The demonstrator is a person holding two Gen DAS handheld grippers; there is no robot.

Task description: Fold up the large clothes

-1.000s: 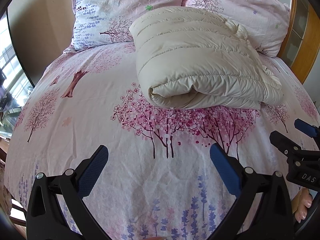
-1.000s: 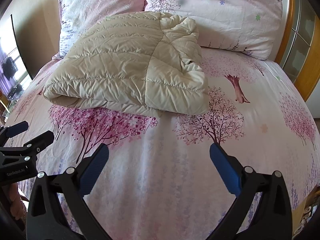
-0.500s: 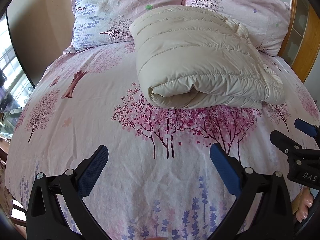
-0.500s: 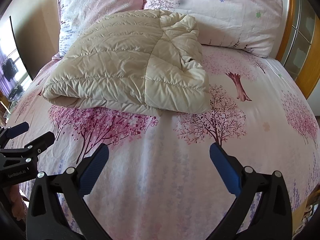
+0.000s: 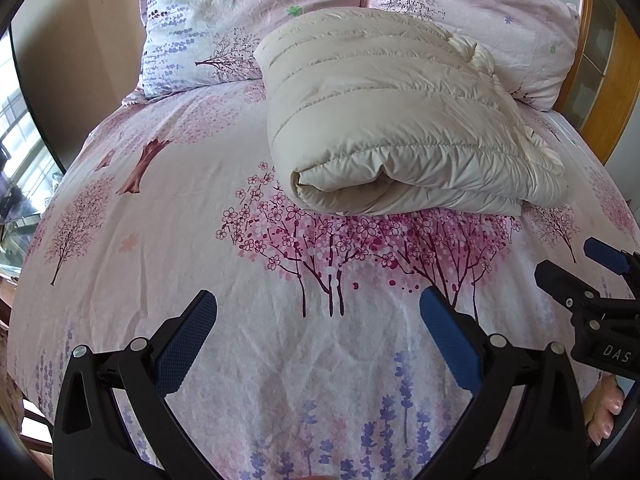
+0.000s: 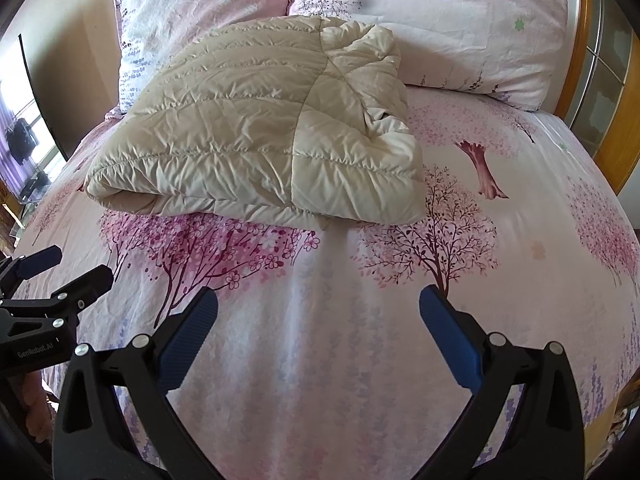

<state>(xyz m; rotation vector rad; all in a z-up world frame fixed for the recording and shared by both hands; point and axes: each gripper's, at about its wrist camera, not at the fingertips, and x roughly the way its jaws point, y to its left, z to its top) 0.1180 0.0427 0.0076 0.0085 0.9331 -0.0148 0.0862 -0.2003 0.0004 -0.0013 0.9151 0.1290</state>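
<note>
Cream-coloured and quilted, the folded down jacket [image 5: 400, 128] [image 6: 256, 140] lay on the bed sheet [image 5: 160, 240] [image 6: 520, 280], which had a print of pink blossom trees. Its far end reached the two pillows [image 5: 224, 12] [image 6: 460, 28] at the wooden headboard [image 5: 616, 80]. The rolled fold faced the cameras. The left gripper [image 5: 318, 336] was above the near part of the bed, its blue-padded fingers [image 5: 188, 340] spread wide, with nothing between them. The right gripper [image 6: 318, 336] was beside it, also wide open and holding nothing. Both were well apart from the jacket. Each gripper appeared at the edge of the other's view.
</note>
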